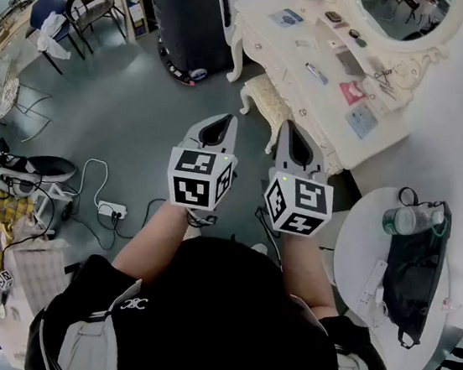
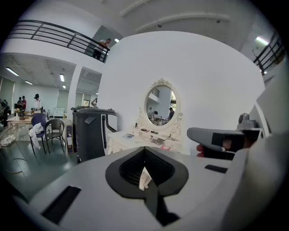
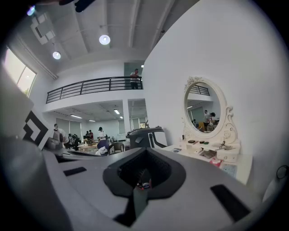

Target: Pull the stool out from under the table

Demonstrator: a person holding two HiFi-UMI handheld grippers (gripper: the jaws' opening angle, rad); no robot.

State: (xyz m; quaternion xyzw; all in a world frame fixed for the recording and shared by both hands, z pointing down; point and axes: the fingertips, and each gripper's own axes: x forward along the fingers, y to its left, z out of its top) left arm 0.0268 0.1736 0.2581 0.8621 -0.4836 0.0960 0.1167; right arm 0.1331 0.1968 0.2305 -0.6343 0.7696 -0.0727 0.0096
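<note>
A cream upholstered stool [image 1: 267, 100] stands tucked partly under the white dressing table [image 1: 295, 57], with its near end and carved legs showing. An oval mirror [image 2: 161, 104] rises behind that tabletop [image 2: 131, 136]. My left gripper [image 1: 228, 120] and right gripper [image 1: 288, 126] are held side by side in the air, short of the stool and pointing at it. The jaws of both are closed together and hold nothing. In the left gripper view its jaws [image 2: 144, 151] meet on a seam. The right gripper's jaws [image 3: 145, 152] meet the same way in its own view.
A tall dark machine [image 1: 186, 5] stands left of the dressing table. Small items lie on the tabletop. A round white table [image 1: 354, 268] with a black bag [image 1: 413, 267] and a bottle is at my right. A power strip [image 1: 112, 208] and cables lie on the floor at left, with chairs [image 1: 93, 1] beyond.
</note>
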